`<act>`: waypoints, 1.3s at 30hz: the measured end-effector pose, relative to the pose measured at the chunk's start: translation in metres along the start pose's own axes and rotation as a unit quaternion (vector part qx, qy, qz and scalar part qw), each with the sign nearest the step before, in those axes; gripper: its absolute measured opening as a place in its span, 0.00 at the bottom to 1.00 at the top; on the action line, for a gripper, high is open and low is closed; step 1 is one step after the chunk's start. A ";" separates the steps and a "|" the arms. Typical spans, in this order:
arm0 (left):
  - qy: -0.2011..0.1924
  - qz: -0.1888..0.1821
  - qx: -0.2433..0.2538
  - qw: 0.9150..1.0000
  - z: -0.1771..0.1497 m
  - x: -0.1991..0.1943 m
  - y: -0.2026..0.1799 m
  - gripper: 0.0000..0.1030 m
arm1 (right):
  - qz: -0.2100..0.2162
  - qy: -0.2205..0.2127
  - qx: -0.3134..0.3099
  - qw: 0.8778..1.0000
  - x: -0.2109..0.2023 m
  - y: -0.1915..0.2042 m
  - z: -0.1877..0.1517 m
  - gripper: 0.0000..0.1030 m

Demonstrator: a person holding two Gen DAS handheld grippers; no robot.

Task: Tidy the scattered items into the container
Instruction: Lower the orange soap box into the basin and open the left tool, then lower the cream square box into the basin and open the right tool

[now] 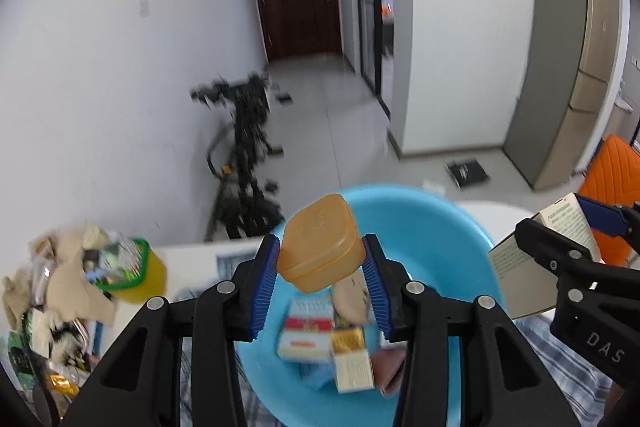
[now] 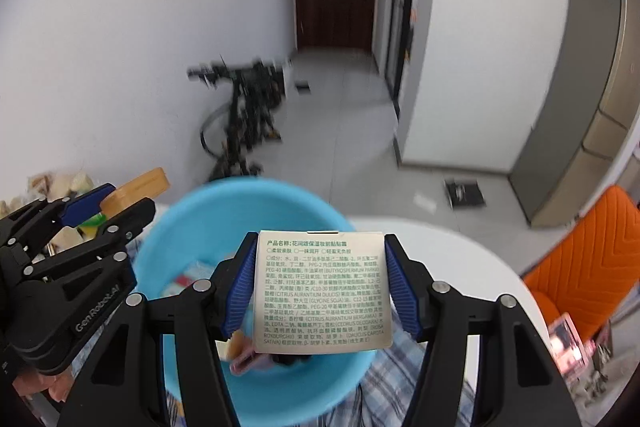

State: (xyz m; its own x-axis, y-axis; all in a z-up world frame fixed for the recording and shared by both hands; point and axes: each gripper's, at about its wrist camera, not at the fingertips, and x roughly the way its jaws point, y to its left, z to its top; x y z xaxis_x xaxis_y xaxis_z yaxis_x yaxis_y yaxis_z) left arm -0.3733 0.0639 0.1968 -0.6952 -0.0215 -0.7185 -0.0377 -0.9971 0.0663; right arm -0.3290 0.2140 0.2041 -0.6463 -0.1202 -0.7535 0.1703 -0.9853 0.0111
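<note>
Orange lidded case (image 1: 320, 245) pinched between left gripper (image 1: 322, 273) pads, held just above blue basin (image 1: 448, 223), which lies directly below and ahead of the fingers. Small boxes (image 1: 320, 339) already lie in the basin. Right gripper (image 2: 320, 291) clamps a beige carton (image 2: 322, 291) over the basin's near side. Step: drop-off, both loads. Next: lower slightly, spread the jaws, release. Carton carries Chinese ingredient print, "CITRUS AURANTIUM DULCIS" legible. Left gripper body reads "GenRobot.AI"; right reads "DAS".

Even, shadowless indoor light, fisheye-bent edges, background seemingly motion-blurred.
</note>
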 end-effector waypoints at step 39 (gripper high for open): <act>0.109 -0.020 -0.033 0.993 -0.057 0.104 0.003 0.68 | 0.042 0.155 0.077 0.984 0.109 -0.024 -0.049 0.57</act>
State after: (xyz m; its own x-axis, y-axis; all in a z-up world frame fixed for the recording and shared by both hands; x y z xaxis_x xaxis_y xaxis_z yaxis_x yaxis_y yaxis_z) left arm -0.4048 0.0542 0.0828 -0.5214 0.0106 -0.8533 -0.0107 -0.9999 -0.0059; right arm -0.3676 0.2304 0.0893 -0.3735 -0.1832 -0.9094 0.0827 -0.9830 0.1641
